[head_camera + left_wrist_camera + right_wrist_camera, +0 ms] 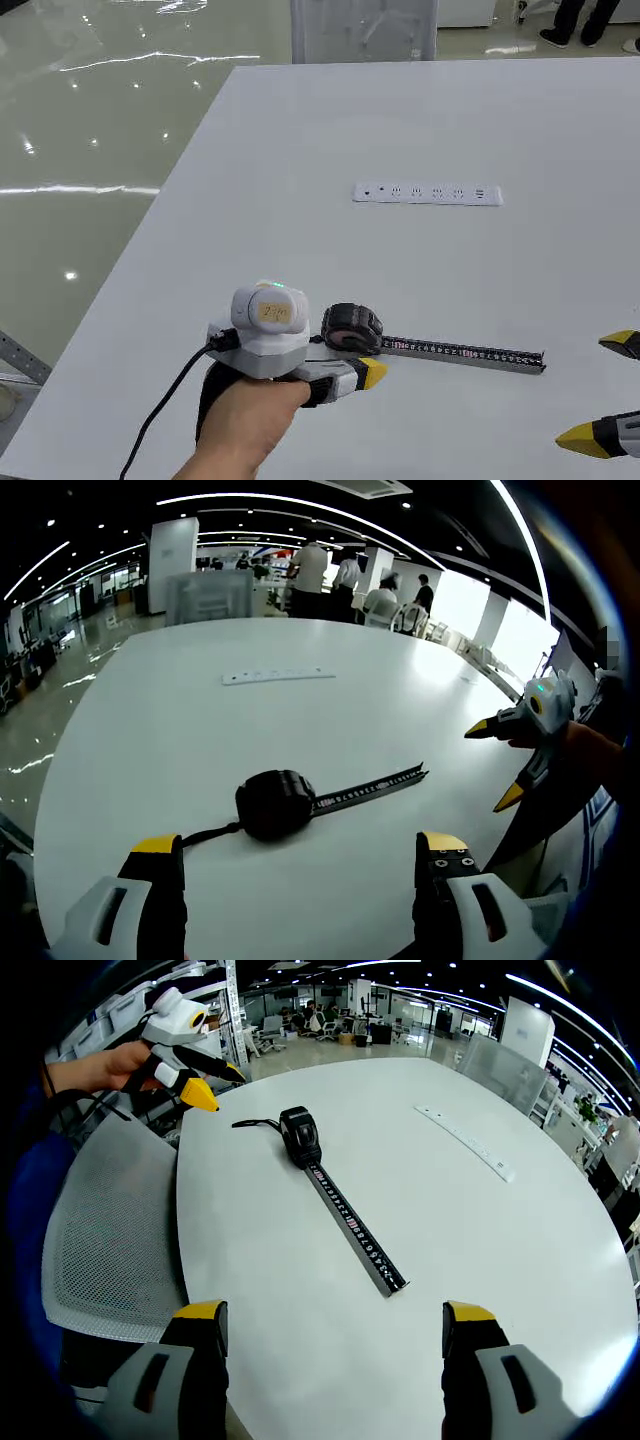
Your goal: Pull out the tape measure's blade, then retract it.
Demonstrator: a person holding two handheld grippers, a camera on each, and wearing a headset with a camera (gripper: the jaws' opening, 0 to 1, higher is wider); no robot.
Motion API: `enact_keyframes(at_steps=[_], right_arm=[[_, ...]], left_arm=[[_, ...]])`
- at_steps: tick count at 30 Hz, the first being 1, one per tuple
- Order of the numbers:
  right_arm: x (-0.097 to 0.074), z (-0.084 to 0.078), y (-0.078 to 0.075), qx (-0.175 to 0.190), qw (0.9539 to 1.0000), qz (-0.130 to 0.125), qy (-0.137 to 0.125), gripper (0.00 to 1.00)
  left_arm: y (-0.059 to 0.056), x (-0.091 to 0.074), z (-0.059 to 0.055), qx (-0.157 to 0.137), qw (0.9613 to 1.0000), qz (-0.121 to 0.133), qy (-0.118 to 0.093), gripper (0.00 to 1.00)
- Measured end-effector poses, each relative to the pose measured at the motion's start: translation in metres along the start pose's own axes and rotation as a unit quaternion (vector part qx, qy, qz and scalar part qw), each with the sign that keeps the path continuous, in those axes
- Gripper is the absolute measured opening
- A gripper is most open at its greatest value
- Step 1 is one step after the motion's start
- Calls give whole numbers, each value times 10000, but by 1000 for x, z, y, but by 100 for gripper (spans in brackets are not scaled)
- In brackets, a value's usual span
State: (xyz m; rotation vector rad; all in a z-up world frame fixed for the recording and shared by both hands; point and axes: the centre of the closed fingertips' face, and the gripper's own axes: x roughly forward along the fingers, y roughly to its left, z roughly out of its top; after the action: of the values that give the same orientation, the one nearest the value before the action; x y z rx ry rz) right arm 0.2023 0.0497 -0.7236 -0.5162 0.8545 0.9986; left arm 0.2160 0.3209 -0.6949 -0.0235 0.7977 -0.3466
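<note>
A black tape measure (351, 328) lies on the white table (420, 130), its blade (465, 353) drawn out to the right and flat on the surface. My left gripper (345, 365) hovers just in front of the case, jaws open with nothing between them; in its own view the case (276, 803) lies ahead between the yellow fingertips (157, 845). My right gripper (605, 395) is open at the right edge, short of the blade's end (394, 1285). The case (299, 1134) and its wrist strap (255, 1122) lie far from it.
A white power strip (427, 193) lies further back on the table. A mesh chair (110, 1230) stands beside the table edge. People stand in the background past the table's far side (345, 575). Glossy floor lies to the left.
</note>
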Motion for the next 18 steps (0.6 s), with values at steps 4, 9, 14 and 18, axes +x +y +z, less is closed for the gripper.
enact_keyframes(at_steps=[4,9,14,18], right_arm=[[6,0,-5,-149,9999,49,47,83],[15,-1,-9,-295,9994,138,137,84],[24,-8,-14,-503,9980,201,326,82],[30,-10,-18,-562,9972,263,409,81]], left_arm=[[0,7,2,-17,10000,55,4,92],[2,15,2,-45,9999,126,21,92],[1,25,-4,-74,9999,64,129,92],[3,33,-5,-91,9998,92,142,92]])
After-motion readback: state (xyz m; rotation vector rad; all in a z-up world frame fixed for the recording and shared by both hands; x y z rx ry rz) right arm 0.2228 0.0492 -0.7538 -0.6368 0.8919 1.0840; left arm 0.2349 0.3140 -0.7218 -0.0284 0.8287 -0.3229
